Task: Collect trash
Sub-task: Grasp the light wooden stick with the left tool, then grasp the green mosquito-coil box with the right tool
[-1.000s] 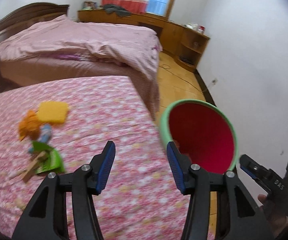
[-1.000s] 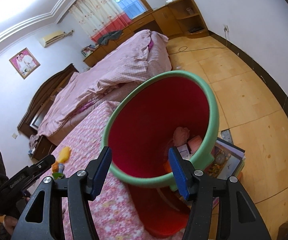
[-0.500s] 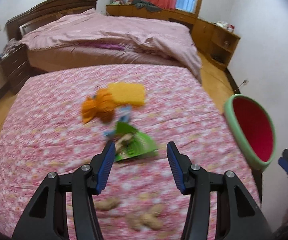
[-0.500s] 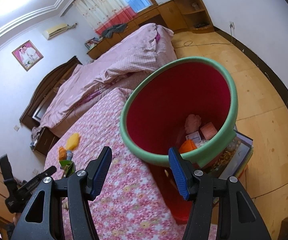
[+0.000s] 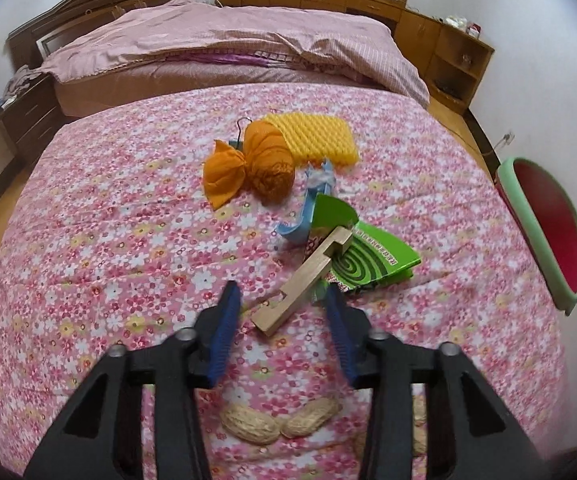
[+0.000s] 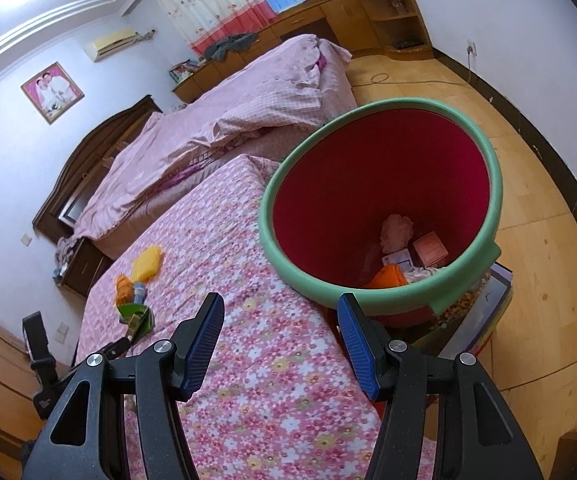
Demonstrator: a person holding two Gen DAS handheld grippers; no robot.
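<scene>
Lower centre of frame, left wrist view: left gripper (image 5: 280, 312), now swung from the bin to the litter pile, jaws closing w/ pale wooden notched block (image 5: 303, 282) between them, not yet pinched. Right gripper (image 6: 278, 332) spread, empty. Green-rimmed red plastic bin (image 6: 464, 264) at bed edge, part-filled.

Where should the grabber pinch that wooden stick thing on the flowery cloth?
Probably the near end of the wooden piece, coming down from above. It lies flat on the cloth, slanting, its far end resting on the green packet, so the near end is free. The left gripper already straddles that end, jaws closing; its blue pads aren't touching yet. Pinch across the narrow width.
</scene>
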